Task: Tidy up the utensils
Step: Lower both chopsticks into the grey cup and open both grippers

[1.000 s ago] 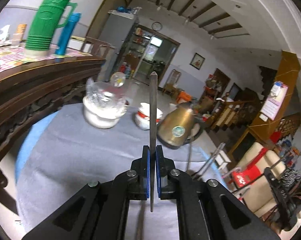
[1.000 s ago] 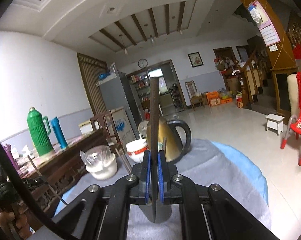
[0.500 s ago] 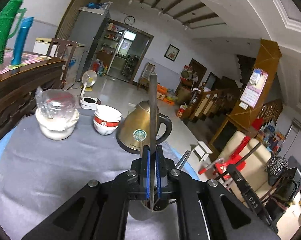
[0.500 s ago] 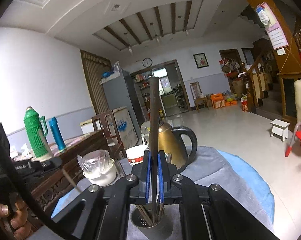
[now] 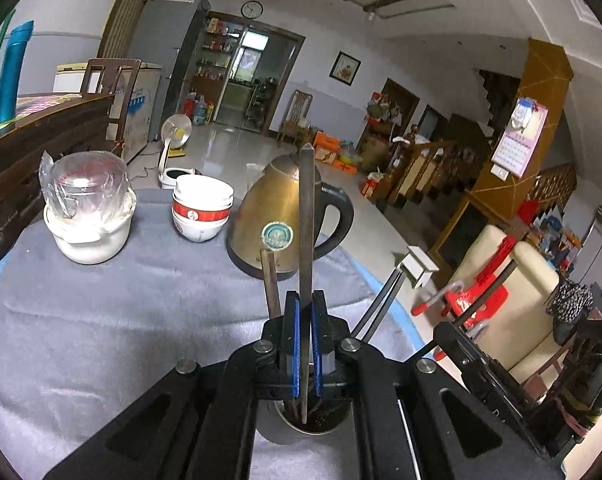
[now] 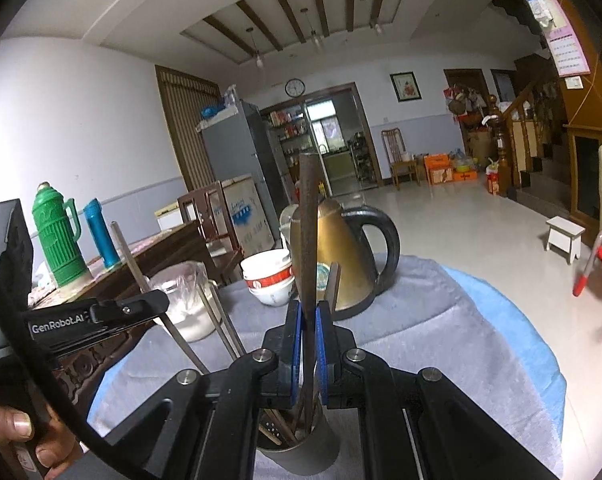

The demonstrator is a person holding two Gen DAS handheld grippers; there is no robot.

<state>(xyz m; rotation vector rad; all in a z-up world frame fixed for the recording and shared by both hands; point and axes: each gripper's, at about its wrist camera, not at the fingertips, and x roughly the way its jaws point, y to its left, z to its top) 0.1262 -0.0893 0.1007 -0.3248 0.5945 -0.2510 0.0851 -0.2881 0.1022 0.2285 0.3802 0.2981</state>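
Two chopsticks (image 5: 305, 240) (image 6: 307, 232), one clamped in each hand-held gripper (image 5: 305, 354) (image 6: 308, 354), above one holder (image 6: 301, 454).

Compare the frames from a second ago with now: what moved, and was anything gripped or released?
Both hand-held grippers came in over the metal holder, which now sits beneath each. The left hand-held gripper and the right hand-held gripper each stay shut on a chopstick; nothing was released. The kettle, bowls and covered bowl have not moved.
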